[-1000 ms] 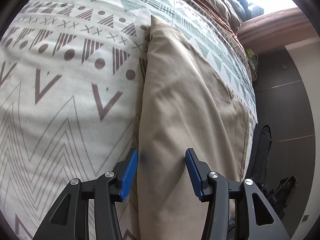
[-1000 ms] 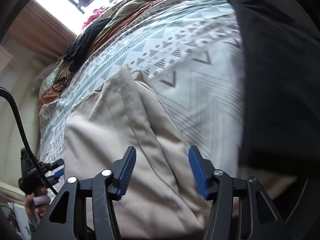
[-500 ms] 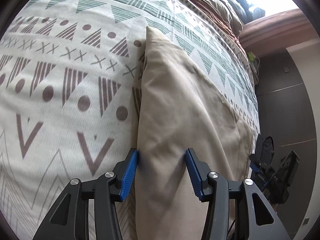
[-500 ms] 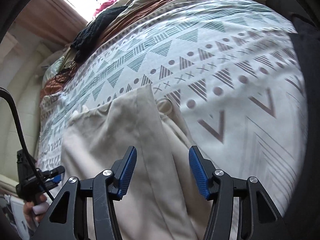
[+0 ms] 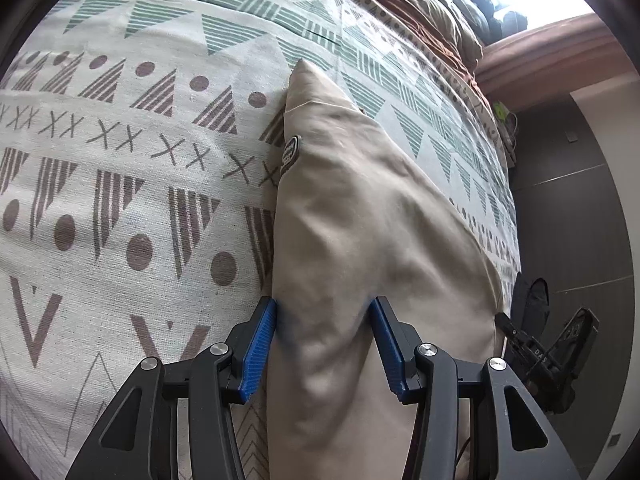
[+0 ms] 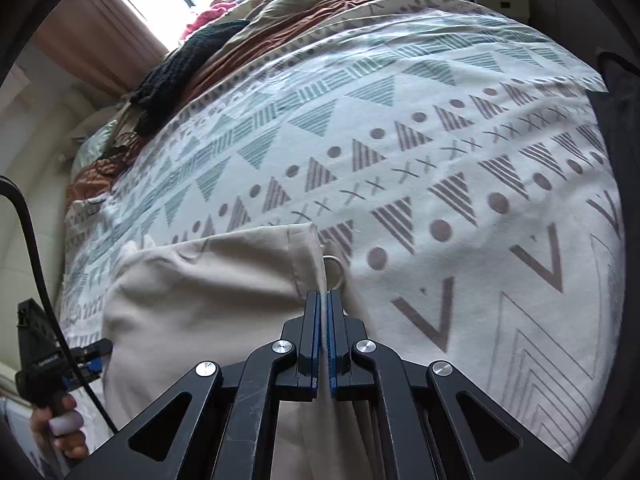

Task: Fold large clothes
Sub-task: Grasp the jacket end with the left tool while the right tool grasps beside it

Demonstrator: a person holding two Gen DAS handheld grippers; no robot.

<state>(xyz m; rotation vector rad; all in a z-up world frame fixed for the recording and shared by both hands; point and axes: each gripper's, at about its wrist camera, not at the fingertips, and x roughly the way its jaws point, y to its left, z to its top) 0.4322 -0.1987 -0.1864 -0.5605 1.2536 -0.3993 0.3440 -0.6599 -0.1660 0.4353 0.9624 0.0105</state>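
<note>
Right wrist view: right claw [image 6: 323,300] has just closed, pinching the beige garment [image 6: 208,280].

The trousers [image 5: 360,240] are lying on the bedspread [image 5: 120,200], pointing toward twelve o'clock. Bedding [image 6: 280,24] is sitting heaped at twelve o'clock, behind them; a metal ring [image 6: 335,266] is lying at their three o'clock edge.
</note>
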